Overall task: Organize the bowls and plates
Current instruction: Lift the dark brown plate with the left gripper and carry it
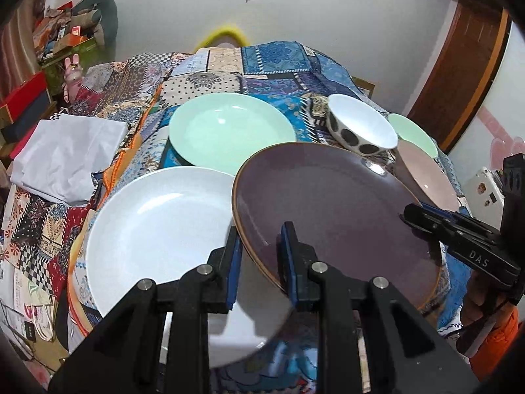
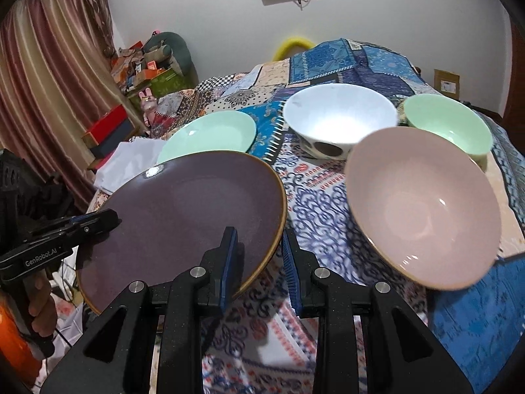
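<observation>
A purple plate (image 1: 334, 210) (image 2: 183, 216) with a gold rim hangs tilted over the patchwork cloth, held from both sides. My left gripper (image 1: 259, 233) is shut on its near left rim, and my right gripper (image 2: 259, 233) is shut on its right rim. Each gripper also shows in the other view, the right gripper (image 1: 407, 215) and the left gripper (image 2: 113, 220). Under the purple plate's left edge lies a white plate (image 1: 157, 229). Behind it sits a mint plate (image 1: 229, 131) (image 2: 210, 138). A spotted white bowl (image 2: 338, 118), a pink bowl (image 2: 423, 210) and a green bowl (image 2: 446, 124) stand to the right.
A folded white cloth (image 1: 65, 157) lies at the table's left edge. Boxes and clutter (image 2: 144, 69) pile up against the far left wall beside a curtain (image 2: 49, 98). A hand with an orange sleeve (image 1: 492, 321) grips the right tool.
</observation>
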